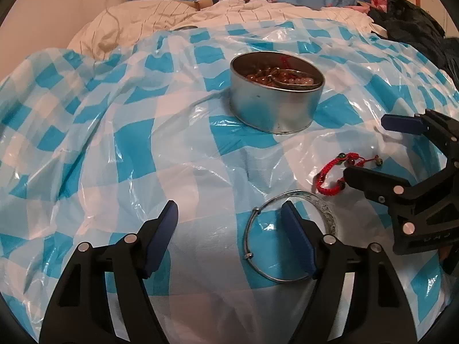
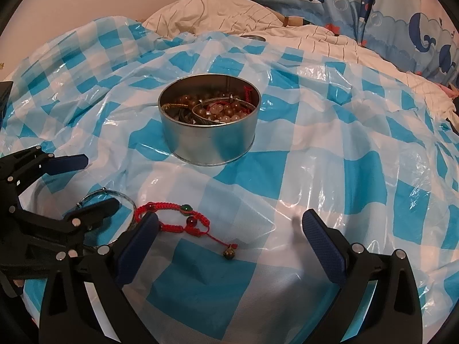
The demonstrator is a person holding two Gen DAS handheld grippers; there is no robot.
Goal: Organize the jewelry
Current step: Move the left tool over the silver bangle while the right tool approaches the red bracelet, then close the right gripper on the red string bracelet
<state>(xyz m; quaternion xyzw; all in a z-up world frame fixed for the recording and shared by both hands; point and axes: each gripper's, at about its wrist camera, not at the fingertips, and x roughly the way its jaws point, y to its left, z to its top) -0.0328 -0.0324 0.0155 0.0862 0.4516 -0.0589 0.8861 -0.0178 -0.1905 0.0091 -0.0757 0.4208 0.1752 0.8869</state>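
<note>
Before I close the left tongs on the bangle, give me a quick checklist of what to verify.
1. Left tongs open: ok.
2. Silver bangle between both pads: not ok, one pad sits inside the ring, the other outside it.
3. Bangle clear of red cord bracelet: ok, apart.
4. Right tongs out of the way: ok, open beside the cord bracelet.
5. Round tin uncovered: ok.
6. Room in the tin: cannot tell.

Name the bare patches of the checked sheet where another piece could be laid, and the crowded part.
Free: left of the tin, and right of it toward the striped bedding. Crowded: in front, where the silver bangle, red cord bracelet and both tools meet.
</note>
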